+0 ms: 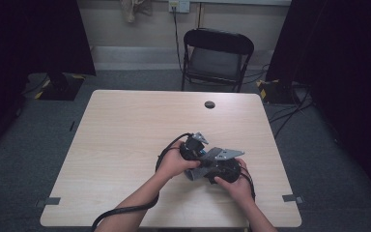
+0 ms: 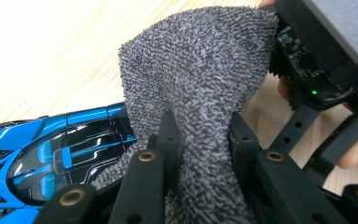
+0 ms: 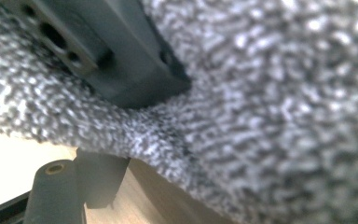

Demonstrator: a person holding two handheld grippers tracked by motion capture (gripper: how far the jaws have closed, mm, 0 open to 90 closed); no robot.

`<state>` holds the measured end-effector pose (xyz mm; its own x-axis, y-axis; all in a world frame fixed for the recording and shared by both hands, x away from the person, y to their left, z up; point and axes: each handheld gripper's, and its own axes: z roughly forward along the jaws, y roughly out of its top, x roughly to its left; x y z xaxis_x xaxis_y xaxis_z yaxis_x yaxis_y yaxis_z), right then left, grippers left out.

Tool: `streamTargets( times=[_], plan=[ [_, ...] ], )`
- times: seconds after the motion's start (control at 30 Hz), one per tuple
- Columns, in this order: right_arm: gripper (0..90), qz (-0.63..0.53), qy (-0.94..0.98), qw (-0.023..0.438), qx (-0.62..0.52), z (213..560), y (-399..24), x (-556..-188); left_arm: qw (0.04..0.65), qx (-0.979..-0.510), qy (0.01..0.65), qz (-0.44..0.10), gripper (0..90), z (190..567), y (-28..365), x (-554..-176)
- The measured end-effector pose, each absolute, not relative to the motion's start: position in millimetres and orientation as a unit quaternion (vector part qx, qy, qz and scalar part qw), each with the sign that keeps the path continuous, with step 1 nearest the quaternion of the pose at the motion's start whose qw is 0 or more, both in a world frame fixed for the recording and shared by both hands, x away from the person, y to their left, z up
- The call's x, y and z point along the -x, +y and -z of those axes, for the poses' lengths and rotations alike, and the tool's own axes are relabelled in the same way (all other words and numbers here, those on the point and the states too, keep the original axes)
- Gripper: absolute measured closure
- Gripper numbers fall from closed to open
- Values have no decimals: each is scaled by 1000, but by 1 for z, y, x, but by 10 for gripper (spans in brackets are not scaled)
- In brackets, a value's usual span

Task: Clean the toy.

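A grey, fuzzy knitted cloth (image 2: 200, 65) is bunched between the two black jaws of my left gripper (image 2: 200, 126), which is shut on it. Just left of it, a blue and black toy car (image 2: 51, 149) lies on the table. My right gripper (image 2: 317, 70) meets the cloth's far end at the upper right, a green light on its body. In the right gripper view the cloth (image 3: 270, 107) hangs right before the lens, hiding that gripper's own jaws. From above, left gripper (image 1: 195, 154) and right gripper (image 1: 217, 169) sit close together around the cloth (image 1: 194, 175).
The light wooden table (image 1: 125, 125) has a round cable hole (image 1: 209, 104) near its far edge. A black folding chair (image 1: 217, 53) stands behind it. Dark curtains hang at both sides. Cables trail from the grippers over the near edge.
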<state>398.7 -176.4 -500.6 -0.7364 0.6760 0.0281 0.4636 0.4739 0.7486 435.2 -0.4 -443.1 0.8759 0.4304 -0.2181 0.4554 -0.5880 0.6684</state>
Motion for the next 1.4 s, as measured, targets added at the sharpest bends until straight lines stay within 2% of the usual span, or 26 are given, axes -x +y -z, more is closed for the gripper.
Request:
streamTargets(
  times=[0.33,1.03,1.4],
  plan=[
    [252,-386,848,138,-335,501,-176,-399,372,-891,259,3,721,442,0,-442],
    [252,-386,848,139,-334,501,-174,-401,362,-878,310,-43,719,441,27,-472],
    [253,-386,848,140,-334,501,-175,-400,358,-874,325,-48,719,444,33,-482]
  ],
)
